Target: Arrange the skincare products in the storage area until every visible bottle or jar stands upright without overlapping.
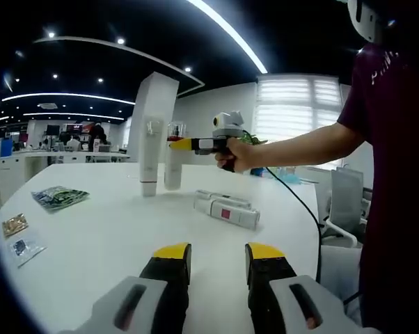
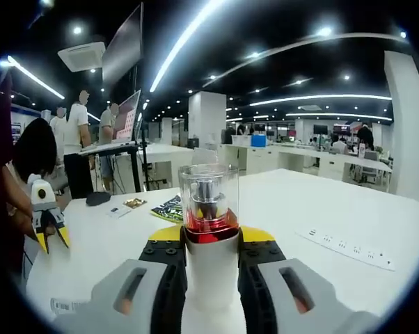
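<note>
One clear-capped pump bottle (image 2: 209, 229) stands on the white table (image 2: 321, 209), clamped between the right gripper's (image 2: 211, 245) jaws. From the left gripper view, a white tube (image 1: 149, 156) stands beside it, boxes (image 1: 227, 208) lie nearby, and the left gripper (image 1: 215, 259) hovers with jaws apart.

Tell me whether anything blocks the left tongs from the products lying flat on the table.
Nothing visible does. Bare table lies between the left tongs and the flat white tubes. The right tongs grip the pump bottle farther back.
</note>
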A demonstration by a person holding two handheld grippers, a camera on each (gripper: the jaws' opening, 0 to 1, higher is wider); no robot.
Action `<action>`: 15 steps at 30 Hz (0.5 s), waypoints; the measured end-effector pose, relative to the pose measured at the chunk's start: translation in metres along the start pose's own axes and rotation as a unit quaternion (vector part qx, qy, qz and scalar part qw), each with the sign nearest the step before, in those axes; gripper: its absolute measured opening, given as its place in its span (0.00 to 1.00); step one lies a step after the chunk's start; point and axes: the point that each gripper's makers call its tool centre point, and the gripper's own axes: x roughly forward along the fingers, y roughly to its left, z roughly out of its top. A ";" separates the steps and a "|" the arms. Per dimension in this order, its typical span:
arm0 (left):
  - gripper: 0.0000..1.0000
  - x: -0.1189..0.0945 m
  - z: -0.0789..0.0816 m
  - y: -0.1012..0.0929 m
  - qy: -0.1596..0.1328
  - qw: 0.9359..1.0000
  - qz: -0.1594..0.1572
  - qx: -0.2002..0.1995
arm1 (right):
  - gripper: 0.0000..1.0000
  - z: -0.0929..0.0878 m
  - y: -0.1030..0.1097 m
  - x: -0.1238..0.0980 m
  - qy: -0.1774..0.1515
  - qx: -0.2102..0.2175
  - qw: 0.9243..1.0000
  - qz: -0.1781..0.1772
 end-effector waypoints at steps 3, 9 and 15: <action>0.32 0.000 -0.001 0.000 0.002 1.000 0.001 0.002 | 0.25 -0.005 -0.002 0.002 0.002 0.000 1.000 0.005; 0.32 0.000 -0.002 0.001 0.005 1.000 0.003 0.002 | 0.25 -0.007 0.000 0.004 -0.016 -0.006 1.000 0.025; 0.32 0.001 -0.003 0.001 0.010 1.000 0.002 0.000 | 0.26 -0.005 0.004 0.006 -0.062 0.017 0.997 0.051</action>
